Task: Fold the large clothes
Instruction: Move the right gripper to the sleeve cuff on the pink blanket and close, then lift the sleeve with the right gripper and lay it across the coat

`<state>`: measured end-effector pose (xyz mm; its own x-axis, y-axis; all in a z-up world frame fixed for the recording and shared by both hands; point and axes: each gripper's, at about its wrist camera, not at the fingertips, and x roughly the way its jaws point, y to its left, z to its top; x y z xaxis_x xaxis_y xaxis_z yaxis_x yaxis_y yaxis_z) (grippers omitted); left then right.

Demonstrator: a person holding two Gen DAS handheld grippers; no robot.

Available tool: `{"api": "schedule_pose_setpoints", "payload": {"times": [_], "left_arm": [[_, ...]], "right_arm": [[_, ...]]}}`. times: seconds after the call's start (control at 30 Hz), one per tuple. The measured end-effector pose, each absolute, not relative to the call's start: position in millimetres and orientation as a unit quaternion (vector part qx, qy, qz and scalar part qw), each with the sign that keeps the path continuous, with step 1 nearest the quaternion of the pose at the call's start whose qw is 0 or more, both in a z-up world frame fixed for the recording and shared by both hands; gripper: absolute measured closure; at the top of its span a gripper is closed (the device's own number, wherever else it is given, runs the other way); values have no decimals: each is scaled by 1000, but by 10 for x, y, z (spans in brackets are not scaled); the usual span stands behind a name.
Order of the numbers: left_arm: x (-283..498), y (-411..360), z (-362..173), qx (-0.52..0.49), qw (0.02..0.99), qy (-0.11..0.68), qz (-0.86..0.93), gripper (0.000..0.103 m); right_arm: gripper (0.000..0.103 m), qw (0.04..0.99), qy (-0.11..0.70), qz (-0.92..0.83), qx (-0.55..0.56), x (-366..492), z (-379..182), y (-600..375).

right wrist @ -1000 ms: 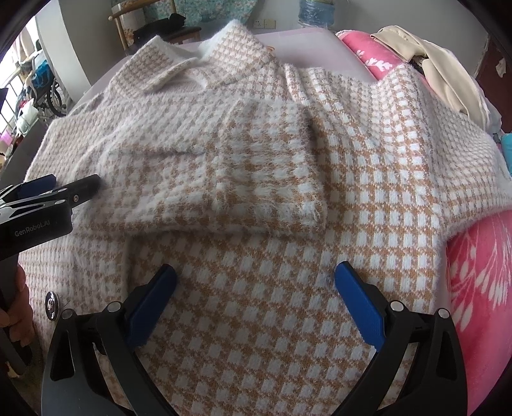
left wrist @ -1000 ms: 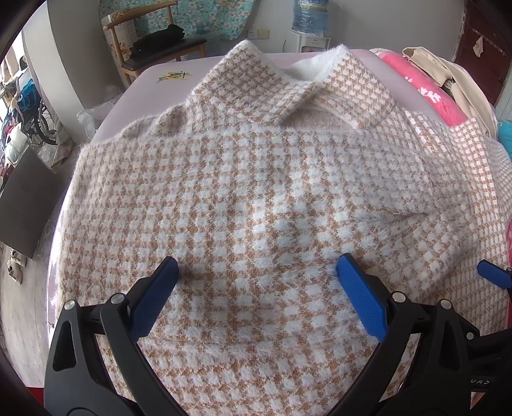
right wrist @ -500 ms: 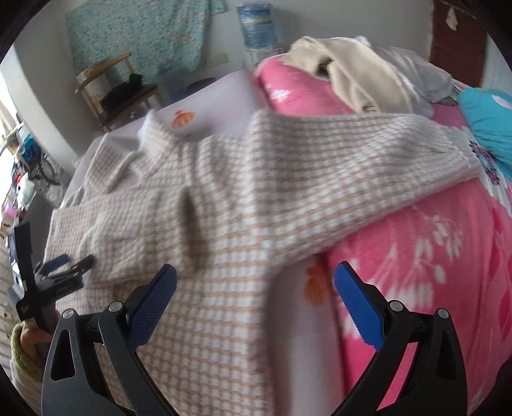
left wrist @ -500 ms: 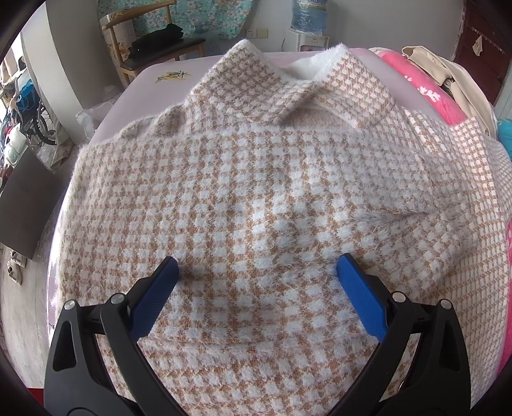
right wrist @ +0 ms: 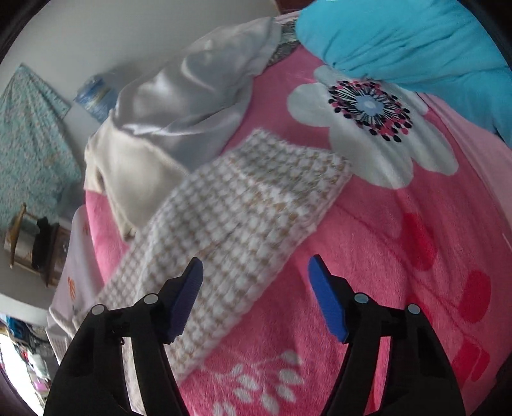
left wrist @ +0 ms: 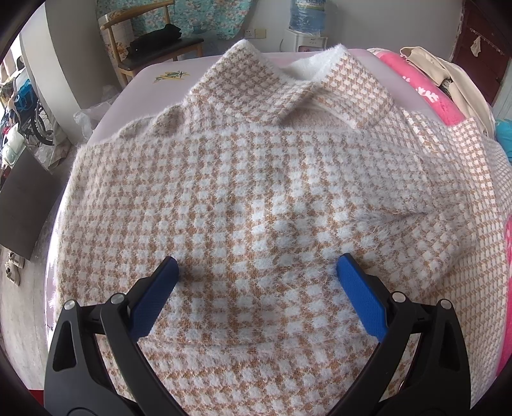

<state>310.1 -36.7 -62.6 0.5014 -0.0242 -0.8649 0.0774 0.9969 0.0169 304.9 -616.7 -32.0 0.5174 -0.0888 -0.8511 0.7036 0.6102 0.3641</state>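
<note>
A fuzzy tan-and-white houndstooth sweater (left wrist: 256, 192) lies spread on the bed, collar (left wrist: 288, 86) at the far end and one sleeve folded across its body. My left gripper (left wrist: 256, 272) is open and empty, low over the sweater's lower body. In the right wrist view the sweater's other sleeve (right wrist: 243, 217) stretches out over the pink blanket, its cuff (right wrist: 300, 160) at the far end. My right gripper (right wrist: 256, 275) is open and empty just above this sleeve, left finger over the fabric.
A pink floral blanket (right wrist: 400, 256) covers the bed's right side. A turquoise pillow (right wrist: 409, 41) and a pile of grey and cream clothes (right wrist: 166, 115) lie beyond the sleeve. A wooden chair (left wrist: 153, 41) and a water dispenser (left wrist: 304, 28) stand behind the bed.
My right gripper has swung far to the right, from over the sweater's body to over the outstretched sleeve on the pink blanket. My left gripper has stayed still.
</note>
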Motion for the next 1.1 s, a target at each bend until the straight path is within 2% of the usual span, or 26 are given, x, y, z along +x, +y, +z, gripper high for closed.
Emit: {"api": "schedule_pose_setpoints", "payload": {"times": [0.07, 0.2, 0.27, 0.37, 0.43, 0.53, 0.9, 1.1], "left_arm": [[3108, -365, -630, 26, 866, 499, -29, 7], [3104, -369, -622, 26, 866, 498, -29, 7], [3107, -362, -622, 26, 867, 498, -28, 7], [3112, -346, -625, 26, 866, 498, -29, 7], [3111, -345, -624, 27, 866, 498, -29, 7], [3108, -343, -624, 27, 866, 498, -30, 7], [3099, -298, -512, 31, 878, 477, -21, 7], [2969, -111, -318, 22, 889, 457, -11, 8]], "right_arm": [[40, 779, 419, -263, 385, 3096, -413, -6325], [57, 766, 412, -275, 410, 3173, -574, -6489], [58, 770, 411, -280, 399, 3207, -600, -6489], [68, 784, 408, -290, 368, 3217, -552, -6401], [78, 794, 401, -294, 349, 3191, -474, -6335], [84, 814, 383, -299, 318, 3133, -252, -6197], [86, 911, 284, -252, 161, 2879, 1006, -5262], [86, 944, 240, -204, 101, 2812, 1483, -4547]]}}
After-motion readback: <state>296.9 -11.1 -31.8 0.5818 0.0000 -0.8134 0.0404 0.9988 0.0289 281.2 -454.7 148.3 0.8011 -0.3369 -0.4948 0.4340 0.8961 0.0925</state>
